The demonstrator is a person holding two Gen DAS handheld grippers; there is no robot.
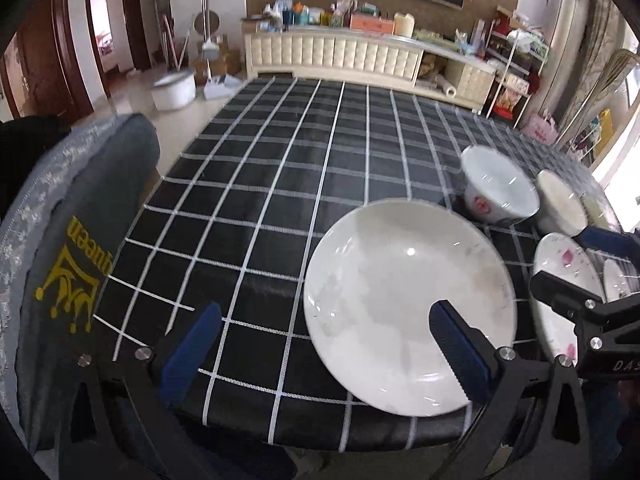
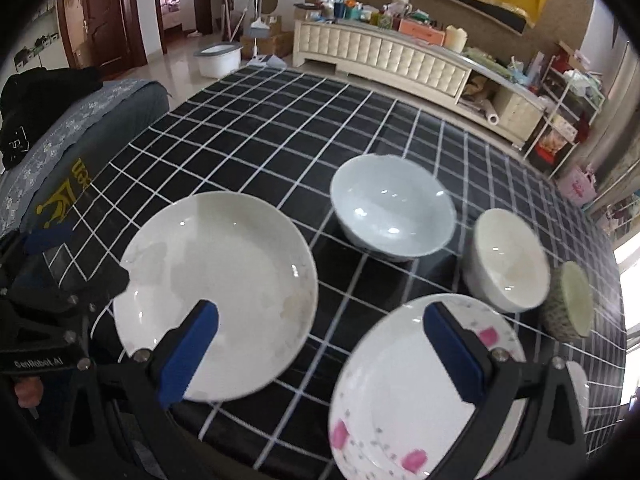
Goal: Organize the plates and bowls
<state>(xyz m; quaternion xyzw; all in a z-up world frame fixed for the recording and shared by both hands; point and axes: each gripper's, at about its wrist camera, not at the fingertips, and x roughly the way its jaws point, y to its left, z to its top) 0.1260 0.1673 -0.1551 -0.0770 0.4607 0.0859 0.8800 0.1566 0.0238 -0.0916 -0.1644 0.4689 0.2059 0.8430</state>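
Plain white plate [image 2: 216,292], perhaps stained

Table [image 2: 280,128] under black cloth with white grid, fills centre of right wrist view. On it: plain white plate [image 2: 216,292] lower left; floral plate [image 2: 400,392] with pink marks, lower right, near edge; pale bowl [image 2: 392,212] centre, upright; cream bowl [image 2: 506,260] to its right, just beside; small green-patterned bowl [image 2: 570,300] at far right, next to cream bowl. Upper left half of cloth bare
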